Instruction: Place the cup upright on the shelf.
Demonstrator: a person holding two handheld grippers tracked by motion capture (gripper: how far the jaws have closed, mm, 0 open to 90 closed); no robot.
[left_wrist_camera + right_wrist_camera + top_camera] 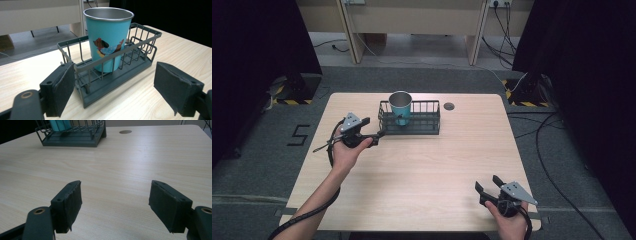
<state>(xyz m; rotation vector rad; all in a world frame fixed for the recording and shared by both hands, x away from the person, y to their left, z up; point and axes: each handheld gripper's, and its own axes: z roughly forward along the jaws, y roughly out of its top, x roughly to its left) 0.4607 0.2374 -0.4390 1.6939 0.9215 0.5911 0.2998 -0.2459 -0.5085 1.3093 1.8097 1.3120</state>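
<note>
A pale wooden surface (422,170) is seen from above, with a dark wire basket (419,120) set near its far edge. A teal cup (400,106) with a metal rim stands upright in the basket's left end; in the left gripper view a cartoon dog is seen printed on the cup (108,37), and the cup is enclosed by the basket's (140,47) wires. A small round hole (449,106) is seen in the surface just right of the basket.

The left claw (379,135) is held by the left hand (347,150) just beside the basket's left end, and its jaws are spread wide, with the basket's near corner seen between them in the left gripper view; nothing is gripped.

The right claw (486,184) is held by the right hand (509,220) near the surface's front right corner, well apart from the basket. Its jaws are likewise spread apart over bare wood, and nothing is held.
</note>
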